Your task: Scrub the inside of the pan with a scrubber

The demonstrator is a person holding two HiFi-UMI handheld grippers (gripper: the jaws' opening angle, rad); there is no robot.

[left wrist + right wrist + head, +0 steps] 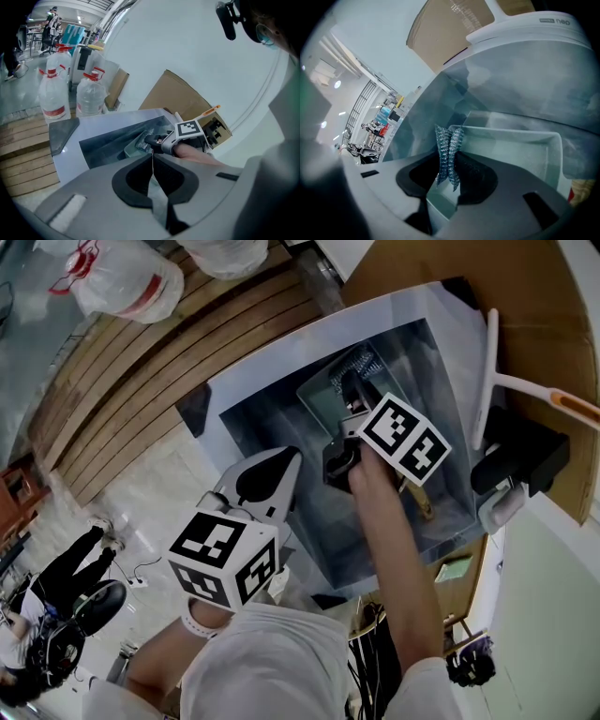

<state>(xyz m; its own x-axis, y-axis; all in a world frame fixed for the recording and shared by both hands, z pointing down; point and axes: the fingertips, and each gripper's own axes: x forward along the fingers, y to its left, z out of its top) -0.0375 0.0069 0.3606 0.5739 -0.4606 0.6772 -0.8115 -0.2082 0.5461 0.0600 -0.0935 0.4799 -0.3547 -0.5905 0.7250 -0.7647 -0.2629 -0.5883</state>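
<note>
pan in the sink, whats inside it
The pan looks bare inside in the right gripper view. The scrubber, pinched by the right gripper, hangs at its near rim; the corner behind the jaws is covered.

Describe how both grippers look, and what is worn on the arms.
The left gripper and right gripper share pale grey bodies with black pads lining the jaws. Each carries a white cube printed with black square markers: left cube, right cube. The person wears a white short-sleeved top and a pale wristband on the left wrist.
</note>
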